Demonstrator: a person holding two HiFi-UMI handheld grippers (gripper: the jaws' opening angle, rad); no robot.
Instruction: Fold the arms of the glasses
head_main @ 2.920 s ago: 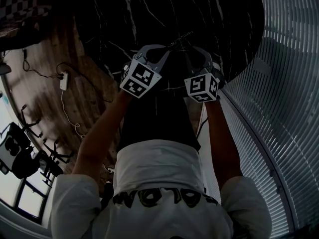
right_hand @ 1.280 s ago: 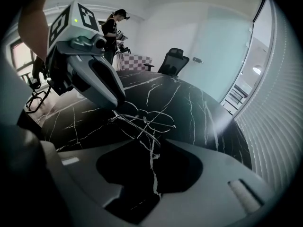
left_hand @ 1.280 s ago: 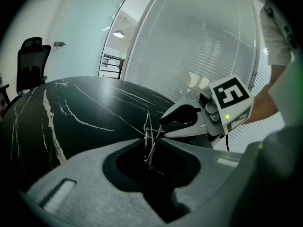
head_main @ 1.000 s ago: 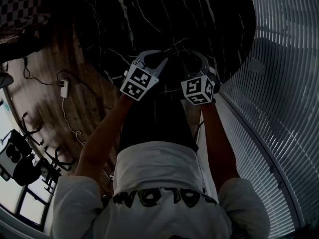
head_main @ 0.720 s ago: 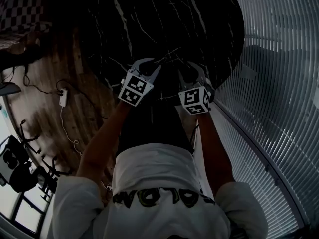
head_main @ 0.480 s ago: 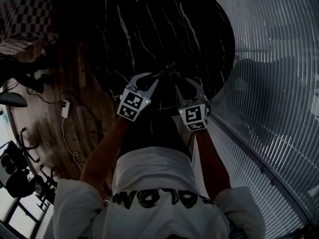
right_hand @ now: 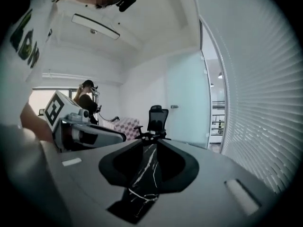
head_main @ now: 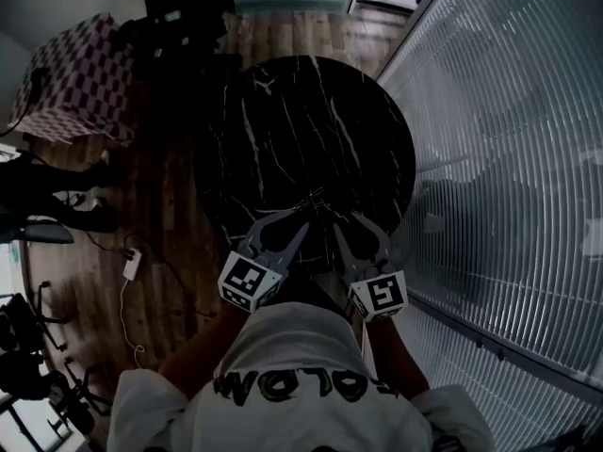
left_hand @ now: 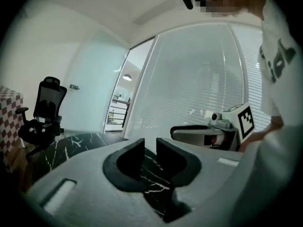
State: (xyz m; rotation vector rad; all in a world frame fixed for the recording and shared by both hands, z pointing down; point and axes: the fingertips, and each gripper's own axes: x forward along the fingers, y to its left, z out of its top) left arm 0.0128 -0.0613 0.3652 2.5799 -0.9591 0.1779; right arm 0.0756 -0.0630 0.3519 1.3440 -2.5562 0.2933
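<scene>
In the head view both grippers are held up close to the person's chest, above the near edge of the round black marble table (head_main: 283,111). Just beyond their tips a thin dark shape (head_main: 312,197) lies on the table. It looks like the glasses, but it is too dark to make out the arms. My left gripper (head_main: 303,219) (left_hand: 150,144) shows a narrow gap with nothing in it. My right gripper (head_main: 337,223) (right_hand: 148,141) has just been closing its jaws. Only a slim gap is left, and only the table shows through it.
A slatted blind wall (head_main: 509,158) curves round the table's right side. A checkered box (head_main: 71,78) stands at the far left on the wooden floor, near a power strip with cable (head_main: 132,264). An office chair (right_hand: 156,117) stands beyond the table, and a second person (right_hand: 87,96) further back.
Both grippers have lifted away from the table top and drawn back toward the person's chest. The thin dark shape stays behind on the table. The head view now takes in the whole table.
</scene>
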